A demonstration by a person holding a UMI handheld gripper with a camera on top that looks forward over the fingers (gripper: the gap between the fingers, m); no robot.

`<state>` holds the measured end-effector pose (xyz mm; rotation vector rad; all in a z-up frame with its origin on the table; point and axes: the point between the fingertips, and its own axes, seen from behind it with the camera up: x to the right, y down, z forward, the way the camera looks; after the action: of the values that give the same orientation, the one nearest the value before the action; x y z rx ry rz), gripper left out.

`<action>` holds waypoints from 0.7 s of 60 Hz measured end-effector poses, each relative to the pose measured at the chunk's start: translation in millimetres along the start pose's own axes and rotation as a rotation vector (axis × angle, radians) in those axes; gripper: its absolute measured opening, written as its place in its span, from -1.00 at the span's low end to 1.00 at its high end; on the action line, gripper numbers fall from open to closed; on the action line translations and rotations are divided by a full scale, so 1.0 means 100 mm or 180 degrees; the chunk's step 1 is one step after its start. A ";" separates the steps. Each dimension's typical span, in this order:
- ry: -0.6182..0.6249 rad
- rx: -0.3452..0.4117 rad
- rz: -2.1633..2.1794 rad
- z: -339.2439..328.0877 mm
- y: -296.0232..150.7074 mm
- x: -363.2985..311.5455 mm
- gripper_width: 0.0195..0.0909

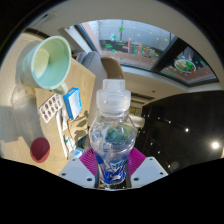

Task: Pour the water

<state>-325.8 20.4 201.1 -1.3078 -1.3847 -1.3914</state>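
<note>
Daylight floods through the window (150, 45); the right side lies dark (one lamp glaring), edges bending fisheye-style.

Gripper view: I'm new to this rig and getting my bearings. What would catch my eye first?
The clear water bottle with its white cap stands upright between the claw's fingers, filling the middle. Beyond it to the left, a pale green cup rests on the wooden table, with a small red lid nearer.
</note>
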 end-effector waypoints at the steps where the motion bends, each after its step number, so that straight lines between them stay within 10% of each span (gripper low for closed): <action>1: 0.0003 0.0016 -0.0118 0.01 -0.05 -0.02 -0.57; 23: -0.0018 0.0170 -0.1422 0.04 -0.56 -0.28 -0.58; 42: -0.0755 0.0526 0.0923 -0.14 -0.31 -0.14 -0.56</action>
<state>-355.3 8.8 183.0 -1.5291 -1.3651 -0.9330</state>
